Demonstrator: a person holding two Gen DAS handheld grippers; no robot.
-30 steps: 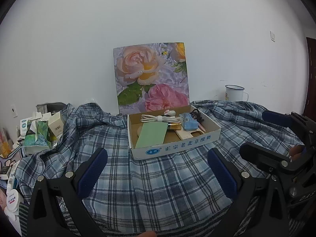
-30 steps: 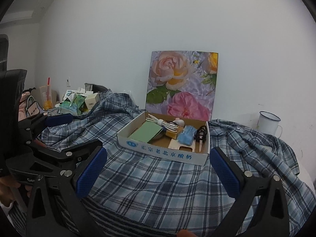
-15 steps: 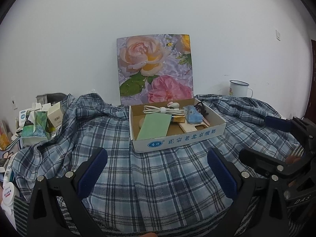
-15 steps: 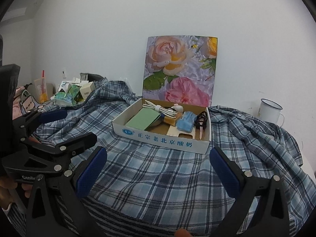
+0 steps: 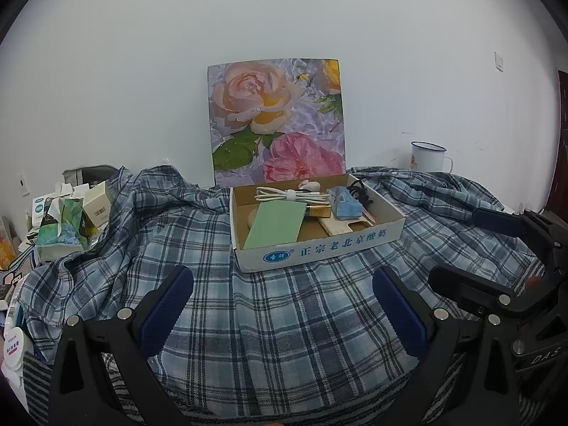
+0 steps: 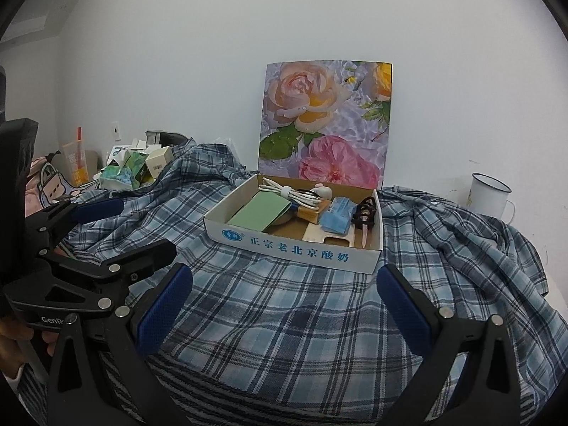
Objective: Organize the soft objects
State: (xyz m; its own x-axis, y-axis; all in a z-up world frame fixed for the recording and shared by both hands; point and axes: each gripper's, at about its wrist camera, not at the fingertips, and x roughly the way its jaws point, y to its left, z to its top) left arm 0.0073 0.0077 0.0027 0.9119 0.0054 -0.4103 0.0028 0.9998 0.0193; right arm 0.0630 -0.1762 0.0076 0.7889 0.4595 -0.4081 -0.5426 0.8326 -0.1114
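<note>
A blue plaid shirt [image 5: 269, 323] lies spread over the table, also in the right wrist view [image 6: 284, 319]. On it stands a shallow white cardboard box [image 5: 319, 248] holding a green card, a white cable, a blue pack and a phone case; it also shows in the right wrist view [image 6: 294, 245]. My left gripper [image 5: 282, 305] is open and empty above the shirt, in front of the box. My right gripper [image 6: 284, 305] is open and empty, to the right of the left one; its fingers [image 5: 497, 222] show in the left wrist view.
A rose picture board [image 5: 277, 124] leans on the wall behind the box. A white enamel mug [image 6: 488, 197] stands at the back right. Tissue packs and small boxes [image 5: 67, 223] crowd the left side, and an orange cup [image 6: 76, 165] stands at the far left.
Both grippers have tilted down and drawn a little nearer, so the box and shirt sit higher in view. Both stay open and empty.
</note>
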